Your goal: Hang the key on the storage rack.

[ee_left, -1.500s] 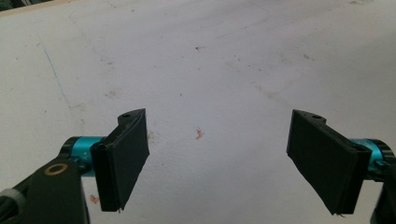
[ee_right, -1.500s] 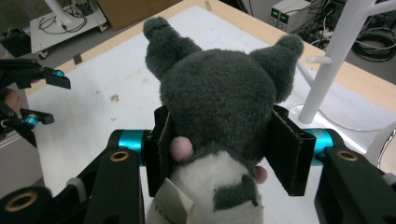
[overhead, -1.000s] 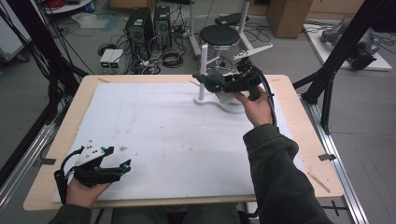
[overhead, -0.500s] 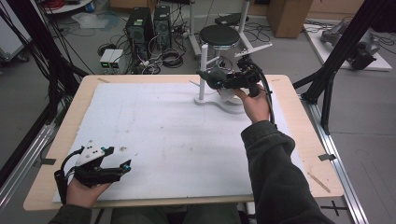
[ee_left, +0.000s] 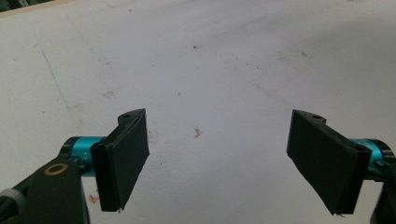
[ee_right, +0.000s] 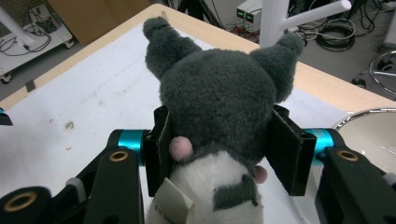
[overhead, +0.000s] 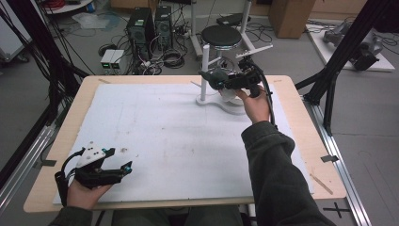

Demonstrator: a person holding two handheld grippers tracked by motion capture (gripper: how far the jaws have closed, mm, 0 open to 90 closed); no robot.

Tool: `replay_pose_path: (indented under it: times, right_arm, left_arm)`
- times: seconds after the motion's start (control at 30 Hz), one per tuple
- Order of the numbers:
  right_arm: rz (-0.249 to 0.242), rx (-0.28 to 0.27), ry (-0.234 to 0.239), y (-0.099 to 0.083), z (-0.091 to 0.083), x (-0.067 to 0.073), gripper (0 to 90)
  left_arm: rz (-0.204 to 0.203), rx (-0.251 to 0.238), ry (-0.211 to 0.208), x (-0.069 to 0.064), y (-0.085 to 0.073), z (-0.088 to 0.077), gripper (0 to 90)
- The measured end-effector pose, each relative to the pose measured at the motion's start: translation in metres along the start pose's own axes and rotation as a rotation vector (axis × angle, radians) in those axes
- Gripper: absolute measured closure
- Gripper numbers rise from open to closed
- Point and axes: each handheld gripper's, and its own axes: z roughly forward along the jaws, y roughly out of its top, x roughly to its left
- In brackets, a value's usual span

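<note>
Sagging softly between black jaws, a grey-and-white plush toy (ee_right: 218,107) hangs at the table's far right, beside a white peg stand (overhead: 204,70), squeezed at its body by the right gripper (ee_right: 219,144). Light and compressible, it looks best held across the torso, not the ears. The left gripper (ee_left: 229,161) rests near left, jaws wide and empty, over the white mat (overhead: 164,136).

One table (overhead: 70,188) with one white mat (overhead: 155,132), one grey-and-white plush toy (ee_right: 217,98), one white stand (overhead: 203,66), one metal bowl (ee_right: 373,135), two sets of tongs, left (overhead: 123,168) and right (ee_right: 219,154), plus one black stool (overhead: 221,35) and two computer towers (overhead: 150,23) beyond.
</note>
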Motion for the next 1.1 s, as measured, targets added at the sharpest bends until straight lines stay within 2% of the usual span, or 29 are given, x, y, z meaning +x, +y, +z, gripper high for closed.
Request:
replay_pose_path:
  times: [0.73,1.1]
  right_arm:
    - [0.017,0.028,-0.004,-0.002,0.011,-0.003,46.9]
    - [0.034,0.047,-0.025,-0.004,0.012,-0.009,46.8]
  left_arm:
    - [0.003,0.001,-0.001,0.0,0.0,0.0,21.2]
    - [0.002,0.001,-0.002,0.0,0.0,0.0,21.2]
